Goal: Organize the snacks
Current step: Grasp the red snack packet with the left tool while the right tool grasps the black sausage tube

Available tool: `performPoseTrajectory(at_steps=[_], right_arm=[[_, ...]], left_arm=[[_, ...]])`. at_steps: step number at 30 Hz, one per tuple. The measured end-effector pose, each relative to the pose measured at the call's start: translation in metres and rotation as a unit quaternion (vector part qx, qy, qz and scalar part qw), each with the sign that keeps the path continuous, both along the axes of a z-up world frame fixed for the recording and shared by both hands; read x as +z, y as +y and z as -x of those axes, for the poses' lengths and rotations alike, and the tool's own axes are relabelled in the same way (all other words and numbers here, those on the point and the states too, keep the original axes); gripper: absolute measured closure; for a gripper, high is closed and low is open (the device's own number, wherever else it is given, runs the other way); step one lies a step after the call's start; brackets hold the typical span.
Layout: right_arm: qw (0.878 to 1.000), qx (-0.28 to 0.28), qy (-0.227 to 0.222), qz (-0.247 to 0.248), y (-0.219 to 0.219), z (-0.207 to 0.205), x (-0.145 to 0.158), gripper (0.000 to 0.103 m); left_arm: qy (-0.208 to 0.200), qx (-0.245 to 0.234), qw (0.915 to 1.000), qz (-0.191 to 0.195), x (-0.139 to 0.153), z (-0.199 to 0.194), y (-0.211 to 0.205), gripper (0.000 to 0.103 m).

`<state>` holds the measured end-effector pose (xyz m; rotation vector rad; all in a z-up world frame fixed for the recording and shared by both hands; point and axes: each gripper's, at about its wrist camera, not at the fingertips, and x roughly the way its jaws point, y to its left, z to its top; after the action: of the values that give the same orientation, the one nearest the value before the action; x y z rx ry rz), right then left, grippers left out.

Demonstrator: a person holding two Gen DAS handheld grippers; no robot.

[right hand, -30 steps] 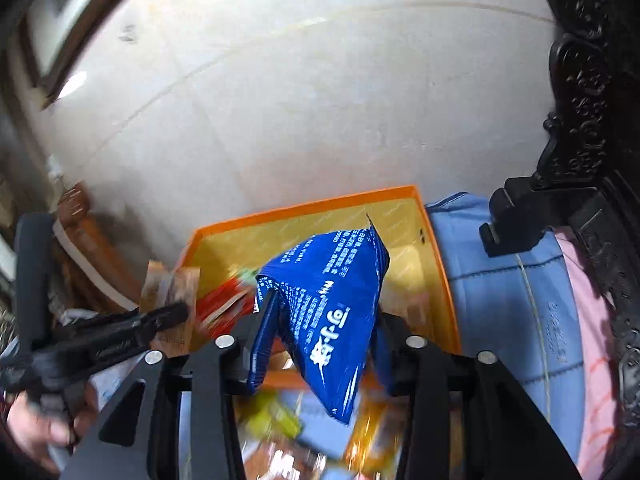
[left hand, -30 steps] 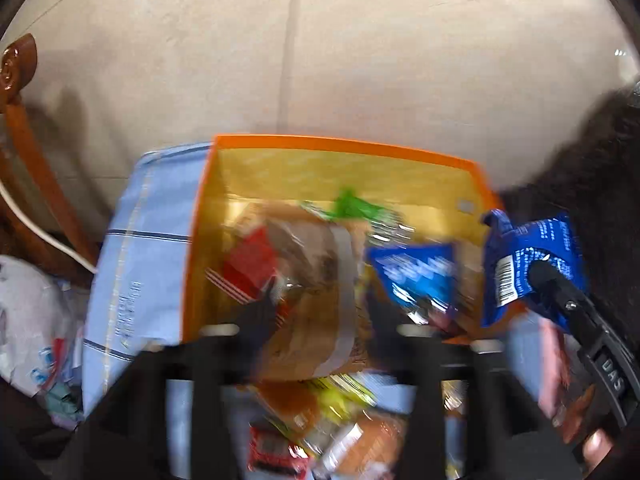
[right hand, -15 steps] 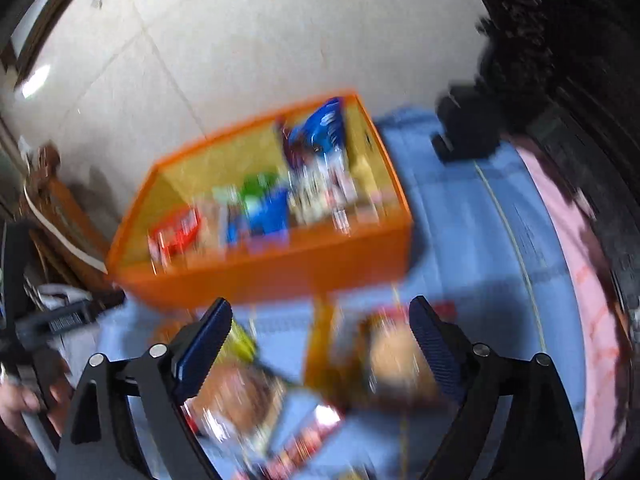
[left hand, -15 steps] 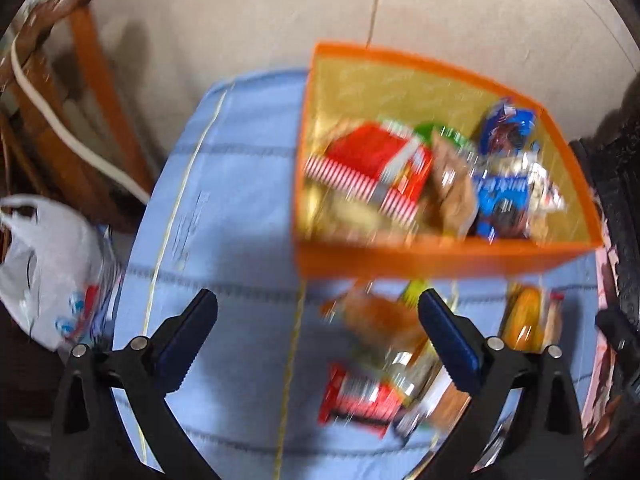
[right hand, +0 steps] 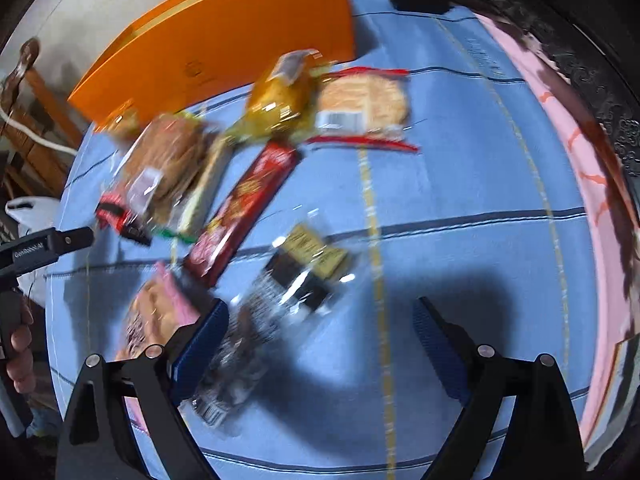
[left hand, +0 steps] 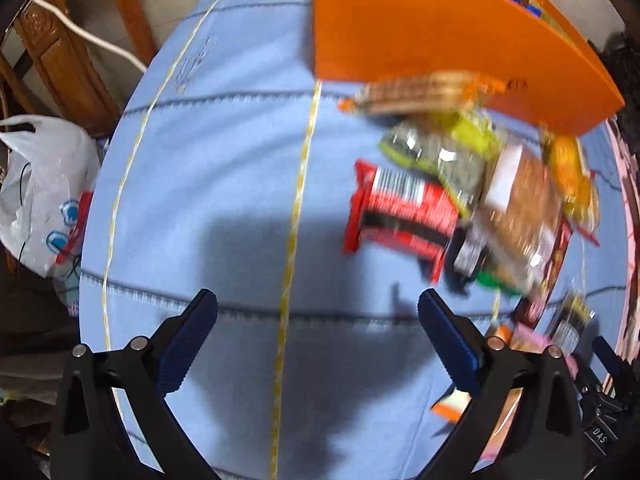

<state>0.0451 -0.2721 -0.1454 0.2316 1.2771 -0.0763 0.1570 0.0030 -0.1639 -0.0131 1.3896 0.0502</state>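
An orange box (left hand: 420,28) stands at the far side of the blue cloth (left hand: 224,184); blue packets peek over its rim. Several loose snack packets lie in front of it: a red wrapper with a barcode (left hand: 400,212), a brown bread pack (left hand: 524,208), a long red bar (right hand: 244,208), a clear dark pack (right hand: 296,276) and a round cracker pack (right hand: 364,104). My left gripper (left hand: 318,322) hangs open over bare cloth, left of the pile. My right gripper (right hand: 320,328) is open, low over the clear dark pack, nothing pressed between its pads.
A white plastic bag (left hand: 40,196) and wooden furniture (left hand: 68,64) sit off the cloth's left edge. A pink cover (right hand: 592,168) and dark carved wood (right hand: 592,40) border the right side. A hand (right hand: 18,344) holds the left gripper's handle.
The right gripper let go of the blue packet, which now lies in the orange box. Both grippers opened wide and dropped back from the box toward the cloth and the loose snacks.
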Motion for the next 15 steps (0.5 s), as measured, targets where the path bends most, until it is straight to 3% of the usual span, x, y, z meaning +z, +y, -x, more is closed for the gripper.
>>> performPoseTrajectory(at_steps=[5, 6, 7, 8, 9, 10, 11, 15], right_arm=[[1.000, -0.012, 0.025, -0.014, 0.013, -0.011, -0.016, 0.013], [0.999, -0.003, 0.030, -0.010, 0.018, -0.012, -0.021, 0.022], [1.000, 0.011, 0.025, 0.010, 0.025, -0.014, -0.020, 0.024], [0.999, 0.036, 0.016, 0.038, 0.034, -0.014, -0.019, 0.038], [0.998, 0.055, 0.011, 0.027, 0.038, -0.014, -0.018, 0.063], [0.998, 0.057, 0.014, 0.014, 0.038, -0.014, -0.016, 0.070], [0.998, 0.052, 0.013, 0.009, 0.035, -0.013, -0.014, 0.075], [1.000, 0.023, -0.011, -0.011, 0.007, -0.004, 0.006, 0.076]], left_arm=[[0.003, 0.003, 1.0000, -0.005, 0.004, 0.019, 0.009, 0.004], [0.002, 0.005, 1.0000, -0.005, 0.005, 0.023, 0.010, 0.004], [0.003, 0.006, 1.0000, -0.004, 0.005, 0.027, 0.012, 0.004], [0.003, 0.006, 1.0000, -0.004, 0.005, 0.031, 0.013, 0.004], [0.003, 0.005, 1.0000, -0.004, 0.005, 0.033, 0.014, 0.004], [0.002, 0.002, 1.0000, -0.006, 0.005, 0.036, 0.013, 0.004], [0.001, 0.000, 1.0000, -0.007, 0.004, 0.037, 0.013, 0.004], [-0.011, -0.009, 0.9999, -0.005, 0.005, 0.032, 0.001, 0.004]])
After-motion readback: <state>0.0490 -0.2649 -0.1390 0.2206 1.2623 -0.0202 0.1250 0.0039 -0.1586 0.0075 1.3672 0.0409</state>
